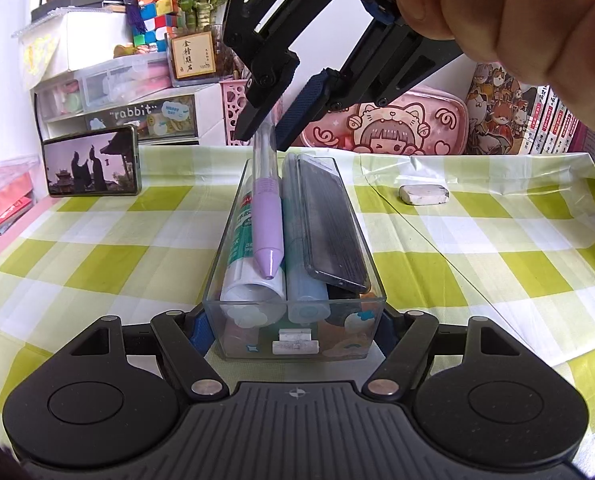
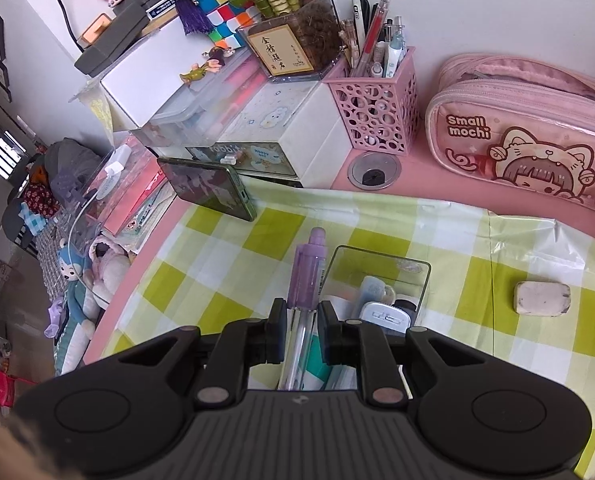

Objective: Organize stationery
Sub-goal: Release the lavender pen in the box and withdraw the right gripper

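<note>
A clear plastic box (image 1: 297, 303) stands on the green checked cloth, and my left gripper (image 1: 295, 332) is shut on its near end. In it lie a white glue tube (image 1: 239, 268), a pale blue tube (image 1: 303, 280) and a dark flat case (image 1: 333, 228). My right gripper (image 1: 264, 140), held by a hand (image 1: 517, 12), is shut on the clear upper barrel of a purple pen (image 1: 266, 224). The pen slants down, its tip resting on the glue tube. In the right wrist view the pen (image 2: 307, 276) runs between the right gripper (image 2: 301, 306) fingers, above the box (image 2: 377, 258).
A white eraser (image 1: 423, 194) (image 2: 541, 298) lies on the cloth right of the box. A phone (image 1: 91, 164) (image 2: 209, 190) leans at the back left. A pink pencil case (image 2: 529, 136), a pink pen holder (image 2: 373, 112), drawers and books (image 1: 553, 120) line the back.
</note>
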